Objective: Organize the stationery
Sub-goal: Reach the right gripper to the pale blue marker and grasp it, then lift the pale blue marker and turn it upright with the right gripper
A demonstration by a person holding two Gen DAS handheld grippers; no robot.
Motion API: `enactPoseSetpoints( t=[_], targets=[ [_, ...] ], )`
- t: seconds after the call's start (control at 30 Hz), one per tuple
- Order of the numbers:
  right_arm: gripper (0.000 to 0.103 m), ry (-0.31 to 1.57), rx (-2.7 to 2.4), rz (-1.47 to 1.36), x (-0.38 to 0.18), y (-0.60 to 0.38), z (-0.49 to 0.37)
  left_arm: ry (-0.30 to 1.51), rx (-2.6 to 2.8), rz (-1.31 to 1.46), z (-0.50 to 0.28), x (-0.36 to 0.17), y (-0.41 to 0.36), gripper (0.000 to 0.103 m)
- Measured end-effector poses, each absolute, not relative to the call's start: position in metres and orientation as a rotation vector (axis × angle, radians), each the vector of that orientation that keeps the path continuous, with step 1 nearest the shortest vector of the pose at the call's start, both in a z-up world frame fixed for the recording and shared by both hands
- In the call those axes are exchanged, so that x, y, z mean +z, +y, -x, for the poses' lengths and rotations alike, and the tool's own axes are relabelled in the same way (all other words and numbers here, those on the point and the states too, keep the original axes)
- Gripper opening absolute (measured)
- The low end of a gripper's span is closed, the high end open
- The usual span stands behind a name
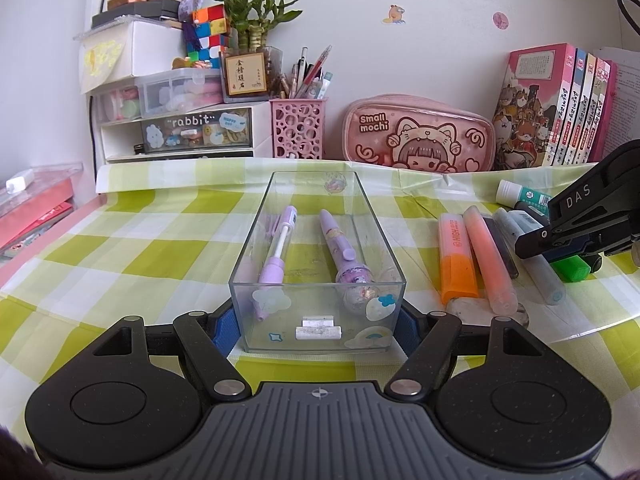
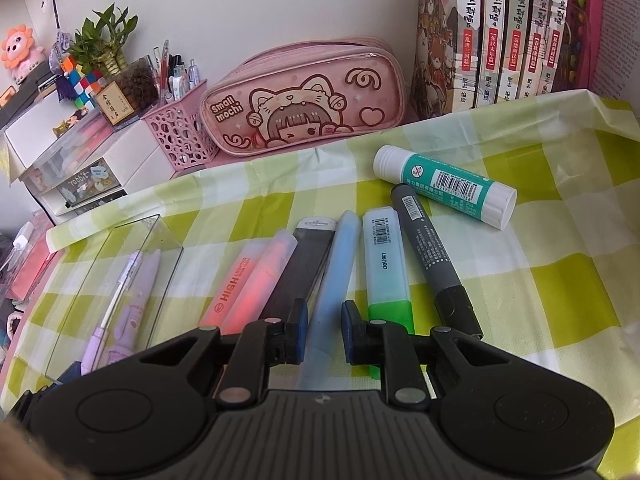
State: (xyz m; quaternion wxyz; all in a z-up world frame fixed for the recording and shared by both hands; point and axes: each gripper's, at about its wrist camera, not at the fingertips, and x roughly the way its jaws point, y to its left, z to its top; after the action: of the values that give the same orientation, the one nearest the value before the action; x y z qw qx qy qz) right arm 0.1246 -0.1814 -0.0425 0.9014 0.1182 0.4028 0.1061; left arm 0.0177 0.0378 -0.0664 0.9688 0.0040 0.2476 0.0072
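Left gripper (image 1: 318, 326), lower centre: clamped on the clear tray (image 1: 276, 184), steadying it for filling; two purple pens (image 1: 342, 248) inside. Right gripper (image 2: 324, 334), lower centre: pads narrowed around the pale blue pen (image 2: 340, 264) on the table (image 2: 560, 300); contact unclear, apparently picking it for the tray.

My left hand-held gripper (image 1: 318, 330) hides the tray's (image 1: 256, 240) near corners behind its pads. My right hand-held gripper (image 2: 324, 334) covers the near end of the blue pen (image 2: 338, 272) and part of the green highlighter (image 2: 386, 276). The open book (image 2: 618, 28) beyond it is cut off by the picture's edge.
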Motion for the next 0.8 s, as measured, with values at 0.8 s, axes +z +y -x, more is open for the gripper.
enactPoseSetpoints(
  t=[0.8],
  targets=[
    [0.005,0.807,0.481,-0.57,0.009,-0.185,-0.117,0.498,0.014,-0.007,-0.018,-0.066,0.039,0.073]
  ],
)
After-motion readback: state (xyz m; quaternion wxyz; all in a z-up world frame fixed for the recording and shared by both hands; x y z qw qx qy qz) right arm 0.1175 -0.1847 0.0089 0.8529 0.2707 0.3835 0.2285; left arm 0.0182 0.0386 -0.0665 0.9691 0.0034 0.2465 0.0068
